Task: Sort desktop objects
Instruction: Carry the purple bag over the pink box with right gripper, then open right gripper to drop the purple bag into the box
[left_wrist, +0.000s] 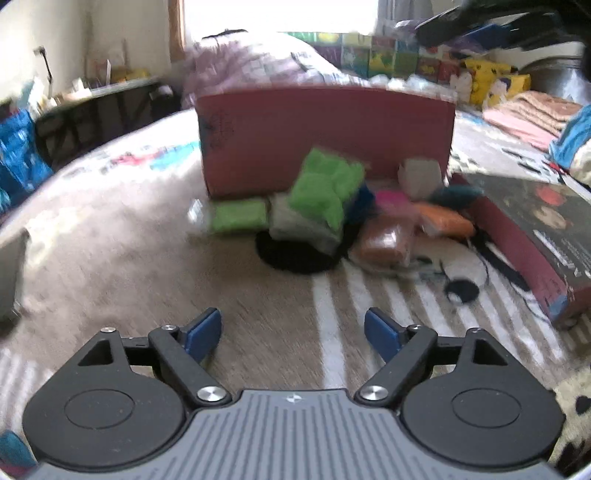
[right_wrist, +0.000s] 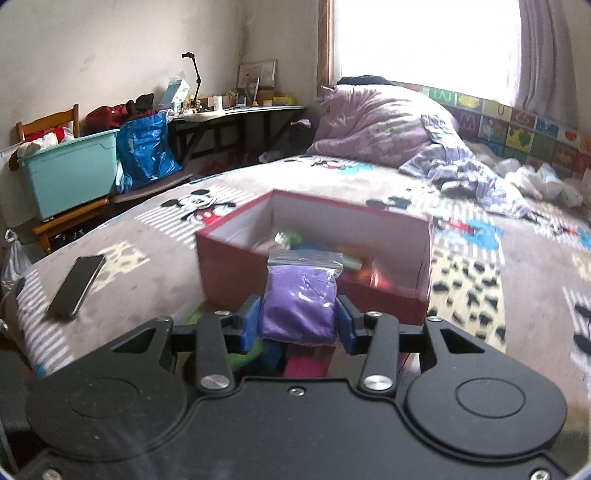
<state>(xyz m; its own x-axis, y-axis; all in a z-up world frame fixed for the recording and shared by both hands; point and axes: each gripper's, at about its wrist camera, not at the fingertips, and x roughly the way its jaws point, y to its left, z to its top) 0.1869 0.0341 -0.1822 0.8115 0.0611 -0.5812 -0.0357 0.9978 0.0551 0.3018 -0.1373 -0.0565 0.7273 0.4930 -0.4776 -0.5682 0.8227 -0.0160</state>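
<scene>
Right wrist view: the right gripper (right_wrist: 298, 320) clamps a zip bag of purple clay (right_wrist: 298, 302) just in front of the open red box (right_wrist: 384, 291) on a cartoon-print bed (right_wrist: 155, 266).

Left wrist view, blurred: the left gripper (left_wrist: 292, 334) hangs with jaws wide and empty, short of a heap of colored clay packets (left_wrist: 325, 206) against the box's outer wall. A dark book (left_wrist: 535, 229) lies beside the heap; a phone (right_wrist: 75, 280) rests near the bed's edge.

Bag pile (left_wrist: 332, 214) motion-blurred; box contents (right_wrist: 314, 251) half hidden behind purple bag (right_wrist: 299, 306)
</scene>
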